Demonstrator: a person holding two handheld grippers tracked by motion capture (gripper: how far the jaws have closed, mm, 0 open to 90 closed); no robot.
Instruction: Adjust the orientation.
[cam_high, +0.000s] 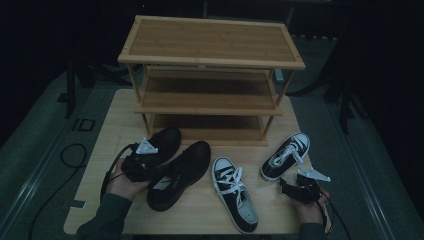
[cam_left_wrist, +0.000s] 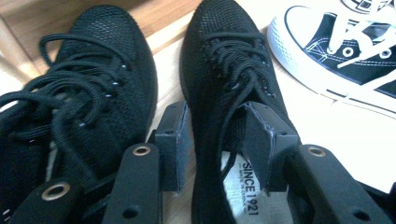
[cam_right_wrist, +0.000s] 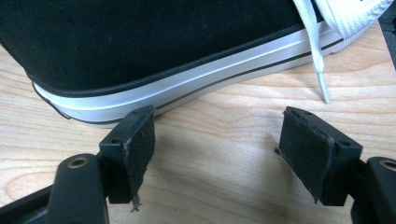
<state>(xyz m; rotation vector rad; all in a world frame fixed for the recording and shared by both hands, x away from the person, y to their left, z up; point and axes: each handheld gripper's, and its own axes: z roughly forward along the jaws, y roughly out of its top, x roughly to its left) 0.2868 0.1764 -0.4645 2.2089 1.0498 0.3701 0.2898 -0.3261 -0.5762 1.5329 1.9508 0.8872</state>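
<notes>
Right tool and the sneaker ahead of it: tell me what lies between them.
Bare wood only. In the right gripper view, the right tool stands open just short of the black-and-white sneaker on the table.

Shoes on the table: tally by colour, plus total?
All-black mesh shoes: 2, one beside the other, at the left gripper.
Black-and-white canvas sneakers: 2, one mid-table, one near the right gripper.
Total: 4 shoes.

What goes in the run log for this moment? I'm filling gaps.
left gripper: open, straddling black shoe collar | right gripper: open, beside black-and-white sneaker | shoe rack: empty
</notes>
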